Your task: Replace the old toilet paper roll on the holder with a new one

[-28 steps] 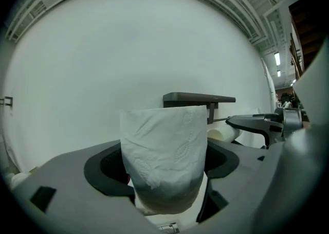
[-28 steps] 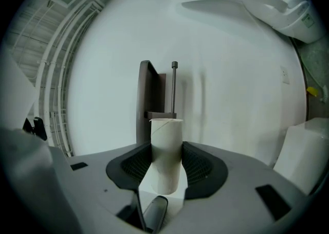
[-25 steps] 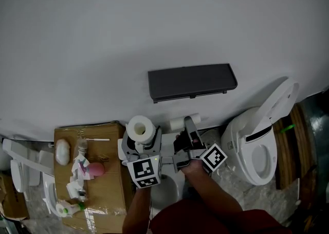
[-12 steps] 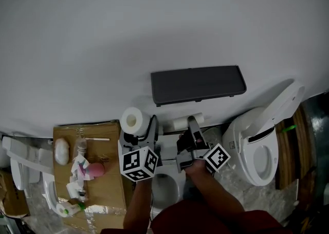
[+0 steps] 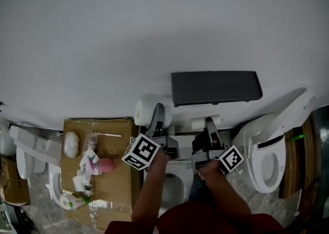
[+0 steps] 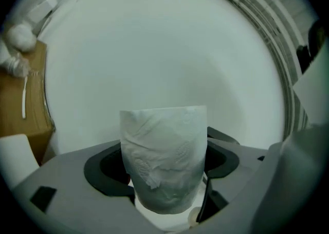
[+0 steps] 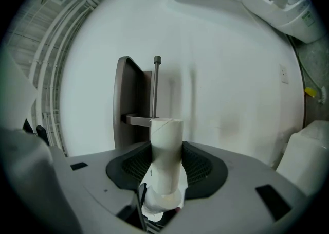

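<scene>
Against the white wall, a dark grey rectangular toilet paper holder (image 5: 216, 88) sits at about one o'clock from the middle of the head view. At eight o'clock from it, the left gripper (image 5: 156, 115) reaches toward the wall, its marker cube at the near end. Its jaws stand wide and are clamped on a full white embossed toilet paper roll (image 6: 164, 158). In the left gripper view the roll stands upright between the dark pads, its sides pressed by them, with only plain wall behind it.

At six o'clock from the holder, the right gripper (image 5: 209, 127) is closed on a bare cardboard tube (image 7: 165, 161) with a shred of white paper clinging to its near end. The tube stands on end between the ribbed pads. In the right gripper view, a slim metal bar (image 7: 157, 89) on a short bracket shows at twelve o'clock from the tube, with the holder's dark plate at nine o'clock of the bar. The tube's far end overlaps the bracket in that view, so whether they touch cannot be told.

A white toilet with a raised lid (image 5: 252, 138) stands at four o'clock from the holder. A brown cardboard box (image 5: 110, 192) lies at eight o'clock, bearing a white oval lump (image 5: 71, 144) and a pink object (image 5: 104, 165). Both grippers are well apart from the box.
</scene>
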The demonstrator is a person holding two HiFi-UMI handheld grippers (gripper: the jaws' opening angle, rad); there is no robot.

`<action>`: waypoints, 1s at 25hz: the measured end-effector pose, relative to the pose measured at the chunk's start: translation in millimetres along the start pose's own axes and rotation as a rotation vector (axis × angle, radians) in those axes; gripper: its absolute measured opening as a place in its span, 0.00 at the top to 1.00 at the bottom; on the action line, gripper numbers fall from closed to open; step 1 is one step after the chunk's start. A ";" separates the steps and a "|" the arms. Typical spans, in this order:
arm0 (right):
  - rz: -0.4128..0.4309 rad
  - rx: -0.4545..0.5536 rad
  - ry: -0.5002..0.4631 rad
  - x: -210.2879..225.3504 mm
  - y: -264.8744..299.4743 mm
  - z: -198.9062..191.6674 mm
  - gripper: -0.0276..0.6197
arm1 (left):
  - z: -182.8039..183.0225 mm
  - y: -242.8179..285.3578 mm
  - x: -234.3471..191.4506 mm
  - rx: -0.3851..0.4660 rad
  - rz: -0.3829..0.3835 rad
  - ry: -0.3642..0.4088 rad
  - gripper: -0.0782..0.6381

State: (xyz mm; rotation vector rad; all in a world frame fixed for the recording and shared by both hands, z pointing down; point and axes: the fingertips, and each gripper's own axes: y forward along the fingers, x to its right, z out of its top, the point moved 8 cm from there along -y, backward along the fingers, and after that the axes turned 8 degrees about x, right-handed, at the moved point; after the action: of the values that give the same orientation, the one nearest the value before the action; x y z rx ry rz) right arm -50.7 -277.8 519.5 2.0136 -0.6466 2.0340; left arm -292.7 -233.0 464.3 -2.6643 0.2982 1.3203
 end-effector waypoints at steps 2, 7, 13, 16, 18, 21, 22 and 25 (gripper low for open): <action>0.000 0.004 -0.009 1.2 0.1 1.7 0.66 | -1.1 3.0 -3.7 0.010 -0.009 -0.118 0.28; -0.013 0.012 -0.034 5.0 -1.3 10.7 0.66 | -9.3 14.0 -10.0 0.036 -0.022 -0.424 0.28; -0.020 0.030 -0.038 9.2 -3.0 13.7 0.66 | -19.4 24.0 -19.8 0.046 -0.006 -0.559 0.28; -0.029 0.036 -0.040 12.6 -3.8 15.9 0.66 | -24.9 28.9 -15.7 0.056 -0.017 -0.628 0.28; -0.030 0.039 -0.040 13.6 -4.3 18.1 0.66 | -27.2 29.9 -14.6 0.065 -0.013 -0.641 0.28; -0.032 0.049 -0.040 12.0 -4.1 23.1 0.66 | -28.0 29.3 -8.4 0.084 -0.007 -0.667 0.28; -0.033 0.051 -0.040 11.9 -4.1 24.9 0.66 | -28.6 29.0 -6.9 0.089 -0.006 -0.673 0.28; -0.034 0.053 -0.042 13.9 -4.5 27.0 0.66 | -29.8 28.2 -7.9 0.096 -0.002 -0.679 0.28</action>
State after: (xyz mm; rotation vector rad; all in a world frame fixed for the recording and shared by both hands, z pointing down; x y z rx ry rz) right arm -25.2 -288.0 533.3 2.0875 -0.5681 2.0158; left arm -281.4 -266.1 487.1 -1.9772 0.2531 2.0310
